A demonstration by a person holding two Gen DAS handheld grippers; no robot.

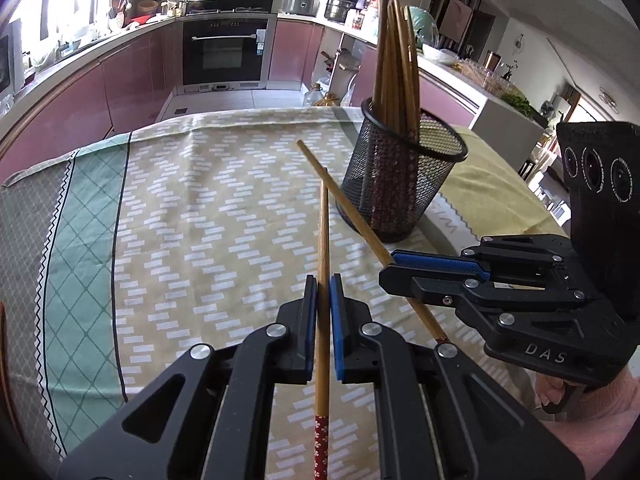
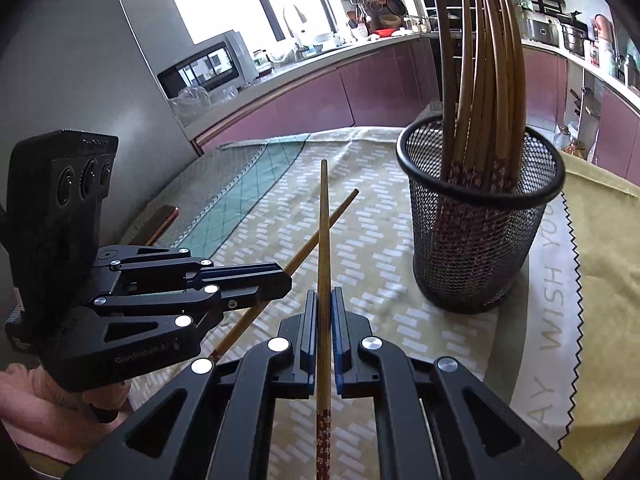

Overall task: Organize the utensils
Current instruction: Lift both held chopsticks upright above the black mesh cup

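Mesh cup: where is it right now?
The mesh cup stands upright on the patterned cloth, right of centre in both wrist views, just beyond the crossed chopsticks held in the tongs, already holding a bundle of chopsticks.

Black linkage grippers, silver rivets; blue-padded fingers (image 1: 336, 328); "DAS" marking; pink sleeve (image 1: 592, 432).

Left gripper (image 1: 323, 280), right gripper (image 2: 324, 296) both clamped

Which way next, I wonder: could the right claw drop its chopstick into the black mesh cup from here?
Probably yes. The right claw grips a wooden chopstick, and the black mesh cup stands just ahead to its right, with its rim partly open beside the chopsticks already standing there.
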